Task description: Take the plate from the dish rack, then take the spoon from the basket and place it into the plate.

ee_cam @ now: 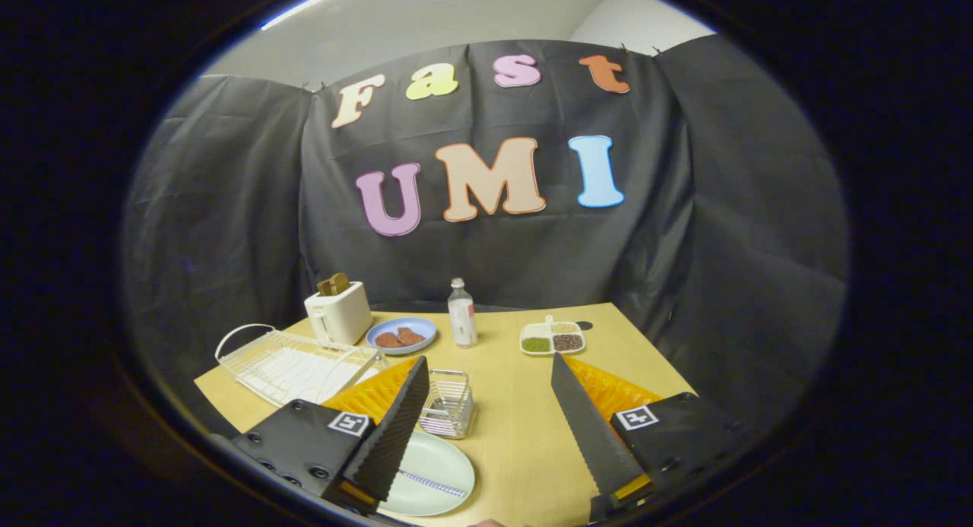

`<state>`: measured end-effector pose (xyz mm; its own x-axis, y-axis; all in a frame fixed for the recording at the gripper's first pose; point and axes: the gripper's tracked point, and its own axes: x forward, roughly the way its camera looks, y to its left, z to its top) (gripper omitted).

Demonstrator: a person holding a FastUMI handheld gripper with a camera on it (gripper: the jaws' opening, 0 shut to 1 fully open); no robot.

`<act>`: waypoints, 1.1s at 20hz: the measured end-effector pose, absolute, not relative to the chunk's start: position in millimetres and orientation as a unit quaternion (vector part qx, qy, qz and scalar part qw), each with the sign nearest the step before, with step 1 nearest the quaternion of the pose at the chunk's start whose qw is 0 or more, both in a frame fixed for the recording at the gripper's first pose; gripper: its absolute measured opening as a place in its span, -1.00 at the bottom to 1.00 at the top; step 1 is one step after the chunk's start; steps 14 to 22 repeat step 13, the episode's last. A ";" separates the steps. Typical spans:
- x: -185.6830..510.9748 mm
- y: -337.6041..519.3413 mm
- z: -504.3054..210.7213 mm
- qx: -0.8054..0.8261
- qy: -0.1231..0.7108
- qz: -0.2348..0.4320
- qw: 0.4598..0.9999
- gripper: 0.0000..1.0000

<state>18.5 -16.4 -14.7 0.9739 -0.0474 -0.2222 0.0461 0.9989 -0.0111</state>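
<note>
Tool (pixel 486 363) wide, empty; left finger hides part of plate (pixel 437 470), spoon (pixel 433 484).

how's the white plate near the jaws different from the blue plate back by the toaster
The white plate lies close in, partly behind one finger, and holds a spoon; the blue plate sits far beyond the open gripper, between the toaster and the bottle, and holds brown food pieces. The white plate is pale; the blue plate has a light blue rim. Both are round and lie flat on the table.
</note>
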 end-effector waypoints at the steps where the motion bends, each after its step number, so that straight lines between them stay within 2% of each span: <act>1: 18.4 -23.5 -14.8 -0.014 0.115 -0.042 0.992 1.00; 5: 13.8 -34.0 -17.8 -0.051 0.120 -0.086 0.988 1.00; 22: 10.8 -25.2 -23.6 -0.042 0.133 -0.081 0.987 1.00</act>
